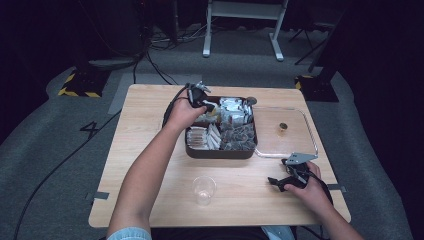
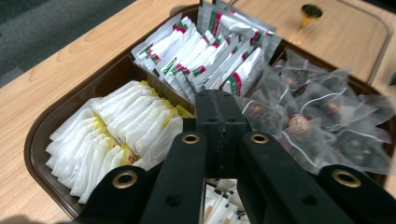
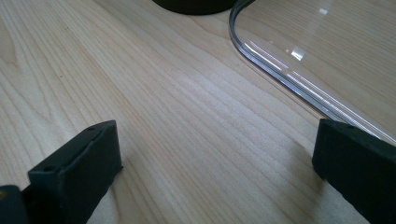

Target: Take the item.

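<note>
Tongs point(image 2: 219, 116) pressed together over tray point(image 2: 42, 135), contents half hidden.

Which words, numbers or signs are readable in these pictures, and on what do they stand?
"4": dark figure on the grey floor, left of the table.
Red-and-green printing on the silver sachets in the brown tray: too blurred to read.
Yellow marks on the white tea bag packets: no legible text.

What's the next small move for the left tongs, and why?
Probably open them, then lower. The left tongs hang with jaws closed and nothing between them, above the brown tray near the white-and-yellow tea bags; they can't take a bag while closed.
</note>
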`<state>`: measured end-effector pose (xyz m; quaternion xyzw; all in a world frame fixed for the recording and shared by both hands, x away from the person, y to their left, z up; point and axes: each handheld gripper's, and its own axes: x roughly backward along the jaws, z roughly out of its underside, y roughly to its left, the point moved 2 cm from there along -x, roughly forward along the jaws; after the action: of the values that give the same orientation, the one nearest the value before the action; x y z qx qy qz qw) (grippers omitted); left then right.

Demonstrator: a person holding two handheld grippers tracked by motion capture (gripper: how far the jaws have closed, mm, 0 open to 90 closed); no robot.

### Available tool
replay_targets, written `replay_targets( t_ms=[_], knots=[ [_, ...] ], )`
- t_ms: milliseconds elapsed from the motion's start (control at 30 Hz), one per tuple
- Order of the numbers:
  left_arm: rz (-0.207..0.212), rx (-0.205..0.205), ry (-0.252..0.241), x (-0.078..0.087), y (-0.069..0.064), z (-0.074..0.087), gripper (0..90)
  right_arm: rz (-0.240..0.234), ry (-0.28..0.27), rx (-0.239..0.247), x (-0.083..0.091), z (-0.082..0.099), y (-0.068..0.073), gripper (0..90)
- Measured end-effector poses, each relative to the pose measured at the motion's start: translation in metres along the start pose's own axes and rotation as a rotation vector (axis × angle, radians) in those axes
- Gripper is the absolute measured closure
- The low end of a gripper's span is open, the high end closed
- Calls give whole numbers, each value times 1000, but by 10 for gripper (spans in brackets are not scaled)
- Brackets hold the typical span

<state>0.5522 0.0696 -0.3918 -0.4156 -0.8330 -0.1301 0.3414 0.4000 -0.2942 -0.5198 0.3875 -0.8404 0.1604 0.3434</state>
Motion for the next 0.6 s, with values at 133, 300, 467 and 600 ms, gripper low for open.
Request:
replay_targets(
  t_ms=[133, 300, 467, 600],
  knots=[
    [6, -2, -18, 12, -6, -2, 900, 1, 0, 0, 0, 0, 0, 11],
    [14, -11, -37, 28, -16, -5, 900, 2, 0, -1, 0, 0, 0, 11],
    [21, -23, -49, 40, -25, -4, 900, 1, 0, 0, 0, 0, 0, 11],
    [27, -21, -52, 52, -35, -2, 900, 1, 1, -1, 0, 0, 0, 11]
  ],
)
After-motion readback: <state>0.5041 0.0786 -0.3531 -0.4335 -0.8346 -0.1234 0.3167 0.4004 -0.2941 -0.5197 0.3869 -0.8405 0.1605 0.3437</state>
